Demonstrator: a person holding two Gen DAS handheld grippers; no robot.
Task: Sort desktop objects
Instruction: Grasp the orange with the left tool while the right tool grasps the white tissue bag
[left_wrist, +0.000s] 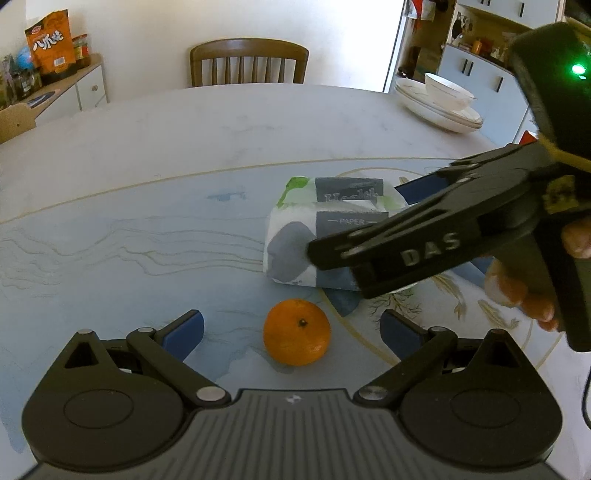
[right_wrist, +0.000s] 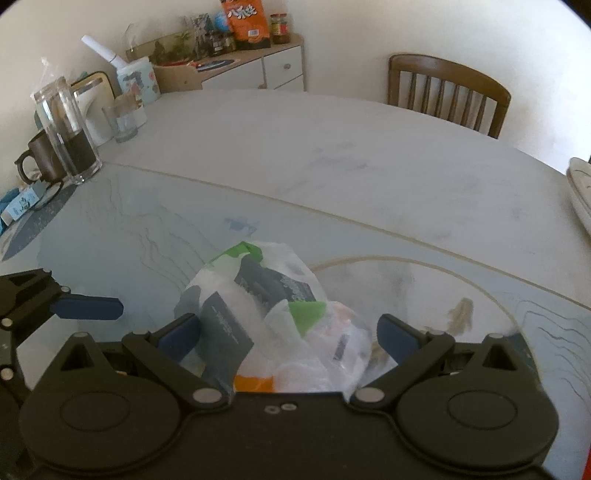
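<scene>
A: Since the left gripper (left_wrist: 291, 328) has both blue pads spread wide with nothing between them, log it as empty. Where's the fruit?

B: The orange (left_wrist: 297, 331) sits on the table (left_wrist: 147, 147) dead ahead of that gripper, in line with the gap, stem dimple facing up. Round, so no long axis to align on. Left hand is clearly the nearer one; my judgement is a straight forward reach would bracket it.

A: Next item to the right?

B: Tissue pack (left_wrist: 317, 240), just beyond the orange toward the far side, long axis running left to right. Readable on its grey panels: "PAPER"; the upper word is too blurred to call.

A: And the right gripper (right_wrist: 288, 336)?

B: Also spread wide. Its own view shows the pack's crinkled wrapper lying between the pads, but neither pad visibly pressing it, so not gripped as far as I can tell. "DAS" is embossed on its body.

A: Anything else legible?

B: Far left, an orange snack bag (left_wrist: 50, 40) with Chinese characters.
</scene>
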